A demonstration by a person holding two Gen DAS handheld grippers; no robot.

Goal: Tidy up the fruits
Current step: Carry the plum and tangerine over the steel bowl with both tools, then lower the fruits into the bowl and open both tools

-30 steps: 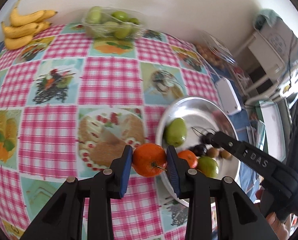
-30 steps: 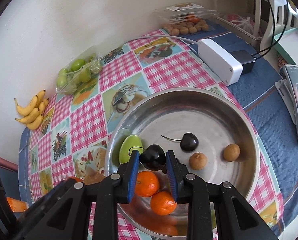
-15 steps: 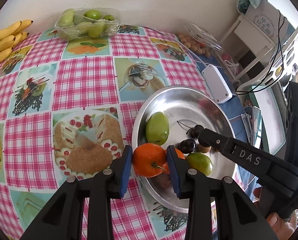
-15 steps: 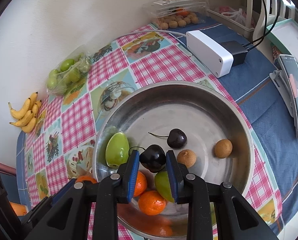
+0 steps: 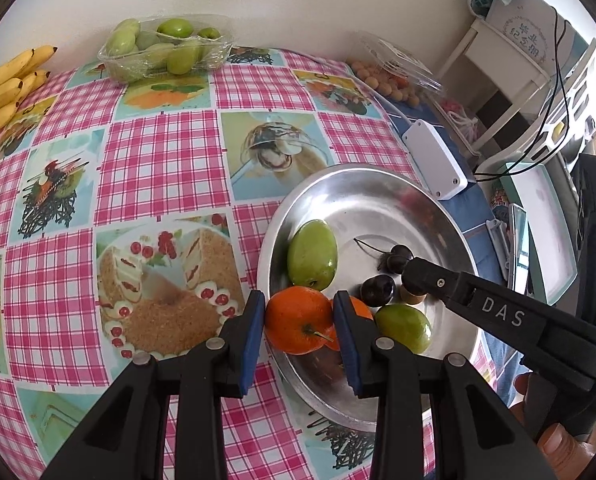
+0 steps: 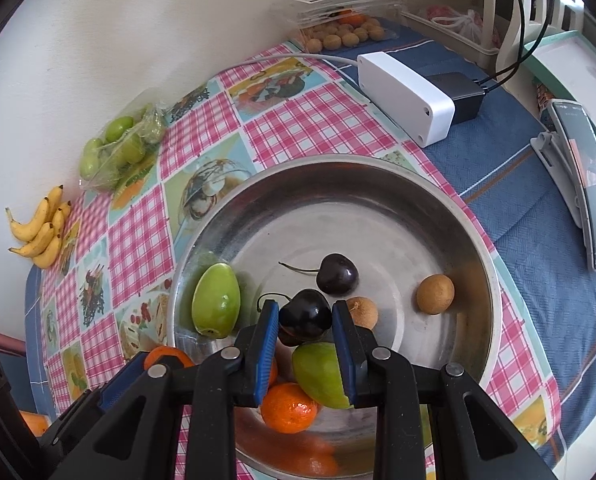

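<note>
My left gripper (image 5: 299, 316) is shut on an orange mandarin (image 5: 296, 319), held over the near left rim of the steel bowl (image 5: 349, 188). My right gripper (image 6: 305, 320) is shut on a dark cherry (image 6: 305, 315), held low over the bowl (image 6: 377, 168). In the bowl lie a green fruit (image 6: 216, 305) at the left, another green fruit (image 6: 321, 374), a mandarin (image 6: 289, 407), a second cherry (image 6: 337, 274) and two small brown longans (image 6: 435, 294). The right gripper's arm shows in the left wrist view (image 5: 497, 312).
Bananas (image 5: 6, 88) lie at the far left by the wall. A clear pack of green fruit (image 5: 166, 48) and a clear box of longans (image 5: 393, 76) stand at the back. A white power box (image 6: 405, 96) and a phone (image 6: 589, 184) lie right of the bowl.
My left gripper has carried the mandarin rightward over the bowl's rim. My right gripper has moved slightly forward and lower over the bowl, cherry still held.
</note>
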